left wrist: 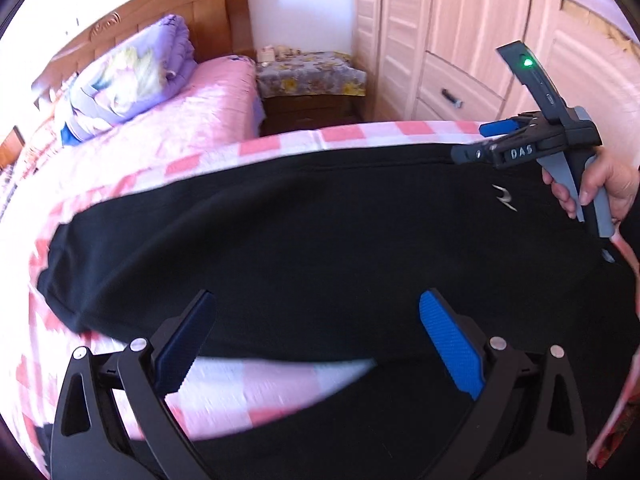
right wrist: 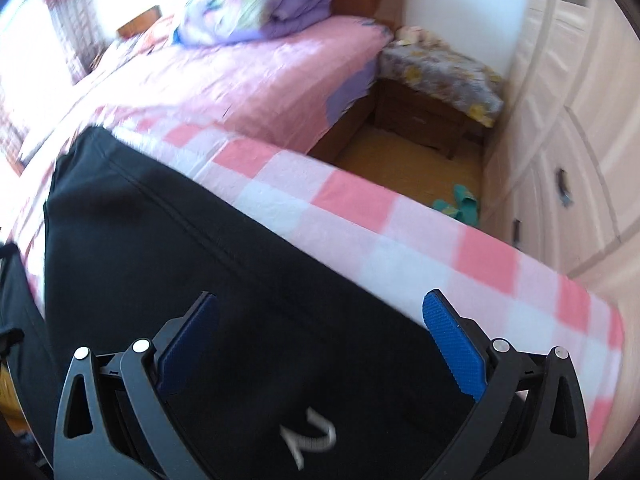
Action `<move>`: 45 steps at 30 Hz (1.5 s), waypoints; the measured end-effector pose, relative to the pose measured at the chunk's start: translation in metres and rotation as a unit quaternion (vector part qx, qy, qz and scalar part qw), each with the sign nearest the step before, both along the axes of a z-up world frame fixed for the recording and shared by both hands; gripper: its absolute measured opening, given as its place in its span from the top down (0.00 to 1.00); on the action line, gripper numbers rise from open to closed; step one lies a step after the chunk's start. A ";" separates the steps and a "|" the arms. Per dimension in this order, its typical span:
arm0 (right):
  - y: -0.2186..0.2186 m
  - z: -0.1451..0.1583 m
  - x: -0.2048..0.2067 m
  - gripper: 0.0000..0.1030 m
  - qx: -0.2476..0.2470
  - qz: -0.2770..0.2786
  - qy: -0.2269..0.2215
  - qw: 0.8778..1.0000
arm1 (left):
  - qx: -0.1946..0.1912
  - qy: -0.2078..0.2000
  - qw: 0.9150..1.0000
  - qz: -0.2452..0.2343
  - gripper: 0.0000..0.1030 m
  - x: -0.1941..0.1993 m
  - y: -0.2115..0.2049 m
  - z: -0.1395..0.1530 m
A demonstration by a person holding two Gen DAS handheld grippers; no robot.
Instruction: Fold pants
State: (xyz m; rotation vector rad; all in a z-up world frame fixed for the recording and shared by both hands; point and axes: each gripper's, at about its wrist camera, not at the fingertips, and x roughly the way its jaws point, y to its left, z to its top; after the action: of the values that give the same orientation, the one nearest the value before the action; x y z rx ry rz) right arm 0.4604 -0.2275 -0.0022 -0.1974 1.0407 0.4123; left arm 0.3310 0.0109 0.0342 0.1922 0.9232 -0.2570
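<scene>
Daylight floods both views from the left, where the upper-left corners blow out to plain white. The pale wooden wardrobe glows evenly. The black fabric pants read as a flat dark mass with almost no fold detail. Motion blur smears the pink-and-white checked blanket in both pictures, and the white logo streaks. Fisheye distortion bows straight edges, and dark vignetting rings the corners.
</scene>
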 end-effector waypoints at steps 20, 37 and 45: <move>0.040 0.025 -0.143 0.79 -0.065 0.085 -0.184 0.977 | -0.267 0.162 0.946 0.086 0.02 0.128 -0.012 -0.023; -0.018 0.042 -0.311 0.07 0.083 -0.060 -0.215 0.971 | -0.236 -0.102 0.966 0.025 0.89 -0.092 0.039 0.012; -0.148 0.025 -0.297 0.07 0.272 -0.300 -0.105 0.908 | -0.255 -0.034 0.966 0.038 0.84 -0.113 0.048 -0.058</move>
State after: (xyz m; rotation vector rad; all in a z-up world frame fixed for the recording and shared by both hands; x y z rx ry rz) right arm 0.1634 -0.3752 0.0231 0.5614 0.6917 0.1008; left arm 0.2178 0.0586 -0.0237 -0.3087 0.7675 -0.4058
